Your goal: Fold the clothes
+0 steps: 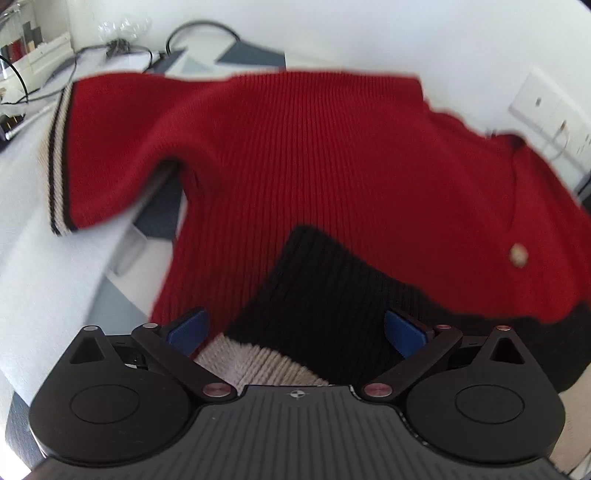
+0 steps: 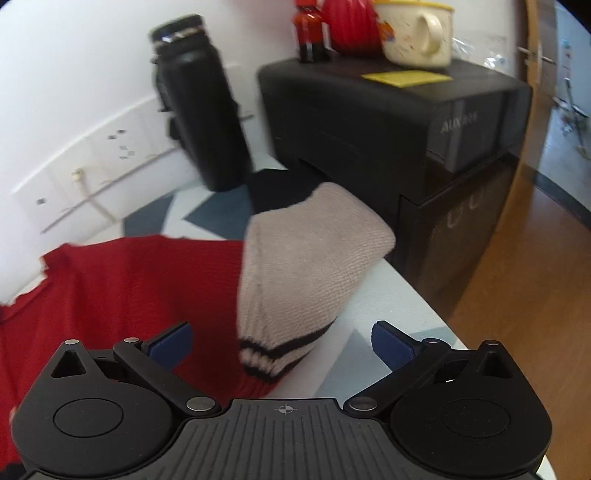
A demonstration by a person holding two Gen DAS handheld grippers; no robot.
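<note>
Left wrist view gave us the red sweater (image 1: 295,177) spread across the patterned tabletop (image 1: 255,55), filling the frame from nine o'clock to three o'clock. Its short sleeve with a beige and black striped cuff (image 1: 59,158) lay at nine o'clock over a pale grey cloth (image 1: 48,266). The left gripper (image 1: 295,334) stood wide, its blue pads apart, with black and beige knit directly between them and nothing clamped. Cables (image 1: 122,48) cluttered the tabletop at eleven o'clock, and a wall socket plate (image 1: 546,110) sat at two o'clock.

From the right wrist view we saw the right gripper (image 2: 282,345) likewise wide and holding nothing. A beige sleeve (image 2: 310,266) with black stripes at its cuff lay at twelve o'clock from it, draped over the tabletop edge. Beyond it, a black bottle (image 2: 199,110) stood at eleven o'clock, and a black appliance (image 2: 399,118) at one o'clock crowded the tabletop, carrying a cream mug (image 2: 417,33), a small red bottle (image 2: 308,29) and a yellow note (image 2: 406,78).
</note>
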